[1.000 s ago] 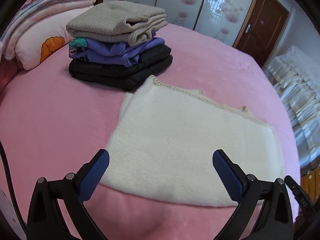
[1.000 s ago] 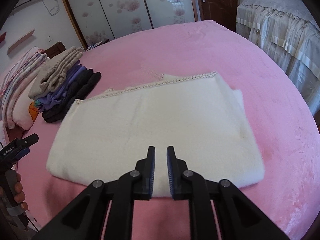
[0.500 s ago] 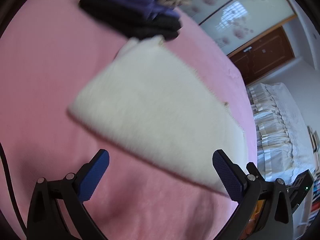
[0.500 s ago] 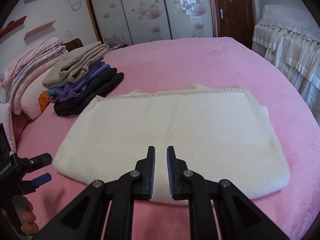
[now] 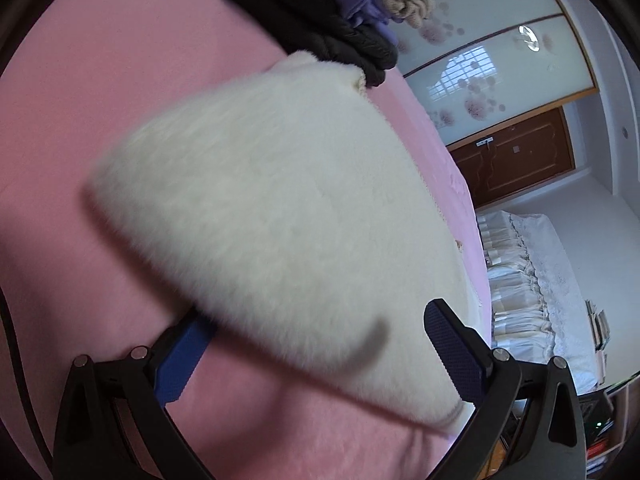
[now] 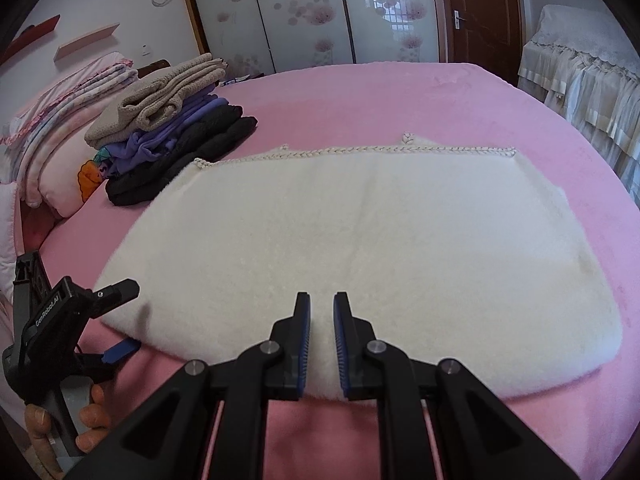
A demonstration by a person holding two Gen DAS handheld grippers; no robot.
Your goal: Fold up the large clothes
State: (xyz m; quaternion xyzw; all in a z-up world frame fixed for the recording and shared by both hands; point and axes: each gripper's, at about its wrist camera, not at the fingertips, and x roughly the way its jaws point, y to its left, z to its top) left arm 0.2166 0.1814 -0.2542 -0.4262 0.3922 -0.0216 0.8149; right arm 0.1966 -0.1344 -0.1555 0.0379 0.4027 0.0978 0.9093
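A white fluffy garment (image 6: 360,232) lies folded flat on the pink bed (image 6: 400,100), its braided trim along the far edge. My left gripper (image 5: 316,316) is open wide and tilted at the garment's (image 5: 280,208) near left corner. One blue pad is partly hidden under the edge and the other stands over the top. The right wrist view shows the same: the left gripper (image 6: 132,316) has one jaw above the corner and one below it. My right gripper (image 6: 320,300) hovers over the middle of the near edge. It is nearly shut, with only a narrow gap and nothing in it.
A stack of folded clothes (image 6: 172,136), beige on purple on black, stands just beyond the garment's far left corner. Pillows and folded bedding (image 6: 60,176) lie further left. A lace-covered piece of furniture (image 6: 580,80) stands beside the bed at right. A hand (image 6: 92,416) holds the left gripper.
The left gripper has dropped and rolled, coming in on the garment's left corner so its jaws now straddle the edge. The right gripper has sunk toward the near edge, still narrow.
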